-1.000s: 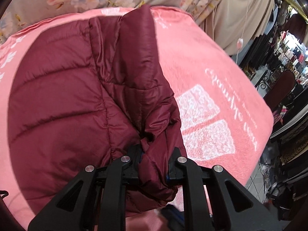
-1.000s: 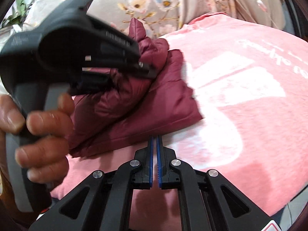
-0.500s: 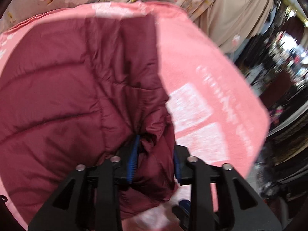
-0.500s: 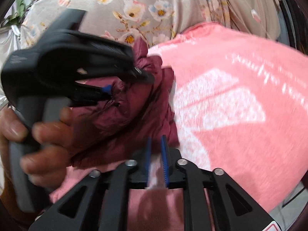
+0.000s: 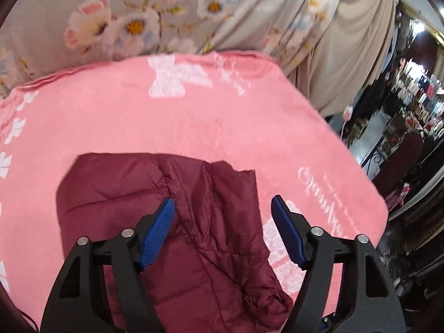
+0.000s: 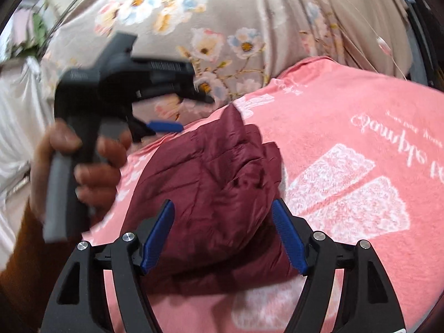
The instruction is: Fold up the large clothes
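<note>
Your left gripper (image 5: pixel 223 208) and right gripper (image 6: pixel 223 211) have just been opening, gripping nothing; the folded jacket (image 5: pixel 194 236) lies free on the pink blanket (image 5: pixel 194 122), its near edge cut off.

Folded jacket (image 5: pixel 211 238) on blanket (image 5: pixel 194 122), curtain (image 5: pixel 166 14) behind blanket

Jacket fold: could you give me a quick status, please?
Both grippers, left and right, open, jaws just opened, nothing clamped. Maroon jacket lying folded on pink blanket. Nothing obstructing.
</note>
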The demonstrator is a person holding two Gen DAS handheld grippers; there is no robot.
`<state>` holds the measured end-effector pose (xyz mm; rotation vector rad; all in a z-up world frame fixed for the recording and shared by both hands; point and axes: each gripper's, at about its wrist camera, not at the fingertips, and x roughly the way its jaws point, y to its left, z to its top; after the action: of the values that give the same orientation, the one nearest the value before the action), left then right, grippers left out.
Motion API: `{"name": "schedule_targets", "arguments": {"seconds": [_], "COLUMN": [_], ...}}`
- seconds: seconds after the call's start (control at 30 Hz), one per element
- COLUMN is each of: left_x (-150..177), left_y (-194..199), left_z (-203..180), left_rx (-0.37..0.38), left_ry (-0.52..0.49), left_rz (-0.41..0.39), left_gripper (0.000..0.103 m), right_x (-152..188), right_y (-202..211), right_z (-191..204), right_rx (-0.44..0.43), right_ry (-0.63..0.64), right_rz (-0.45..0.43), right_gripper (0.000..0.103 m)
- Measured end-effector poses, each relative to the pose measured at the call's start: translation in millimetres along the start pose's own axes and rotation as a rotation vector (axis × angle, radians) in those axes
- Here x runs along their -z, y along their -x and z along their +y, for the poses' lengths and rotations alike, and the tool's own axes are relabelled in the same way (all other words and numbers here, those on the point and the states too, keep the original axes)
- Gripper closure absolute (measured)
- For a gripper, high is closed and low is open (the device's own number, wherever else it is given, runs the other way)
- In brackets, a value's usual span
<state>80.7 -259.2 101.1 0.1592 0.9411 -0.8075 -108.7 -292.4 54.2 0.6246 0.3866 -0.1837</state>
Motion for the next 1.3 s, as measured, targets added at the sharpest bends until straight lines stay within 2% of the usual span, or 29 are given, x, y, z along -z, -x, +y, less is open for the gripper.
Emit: {"name": "schedule_targets", "arguments": {"seconds": [0.07, 0.1, 0.13, 0.2, 0.23, 0.33, 0.4, 0.63, 0.9, 1.07, 1.3], "left_x": [-0.6, -1.9, -1.3, -2.2, -3.4, -5.3, -5.0, -5.4, 7.1, 13.3, 15.3], "left_y": [-22.8, -32.3, -41.8, -60.6, -68.7, -90.8, -102.7, -142.3, -168.0, -176.8, -182.8], "left_z": [-11.0, -13.6, -16.6, -20.0, -22.2, -20.6, -19.9, -20.7, -22.1, -27.0, -27.4], "left_rx": [-0.013, -0.025, -0.031, -0.033, -0.044, -0.082, -0.099, -0.127, -0.181, -0.224, -0.240], "left_ry": [-0.025, -0.038, -0.045, -0.048, -0.049, -0.052, -0.052, -0.059, -0.088, -0.124, -0.133], "left_rz": [0.030, 0.047, 0.064, 0.106, 0.116, 0.136, 0.152, 0.189, 0.167, 0.134, 0.100], "left_gripper": [0.039, 0.040, 0.041, 0.044, 0.044, 0.045, 0.047, 0.049, 0.050, 0.050, 0.050], "right_x": [-4.8, -6.3, -6.7, -4.1, -3.3, -1.7, 2.7, 20.0, 33.7, 38.3, 42.7], "right_y": [-9.0, -16.2, -23.5, -31.5, -29.4, -13.3, -8.3, -23.1, -41.7, -46.4, -47.1], "right_z": [-5.9, -7.7, -9.0, -12.1, -18.5, -35.9, -47.6, -69.4, -67.7, -61.9, -56.4], "right_rx": [0.013, 0.022, 0.028, 0.031, 0.016, -0.045, -0.058, 0.021, 0.121, 0.170, 0.209], "right_ry": [-0.010, 0.002, 0.015, 0.016, -0.016, -0.097, -0.166, -0.253, -0.164, -0.087, -0.013], "right_rz": [-0.004, 0.009, 0.032, 0.071, 0.066, 0.015, 0.020, 0.118, 0.193, 0.193, 0.171], "right_gripper": [0.035, 0.043, 0.061, 0.088, 0.090, 0.093, 0.095, 0.098, 0.098, 0.098, 0.098]}}
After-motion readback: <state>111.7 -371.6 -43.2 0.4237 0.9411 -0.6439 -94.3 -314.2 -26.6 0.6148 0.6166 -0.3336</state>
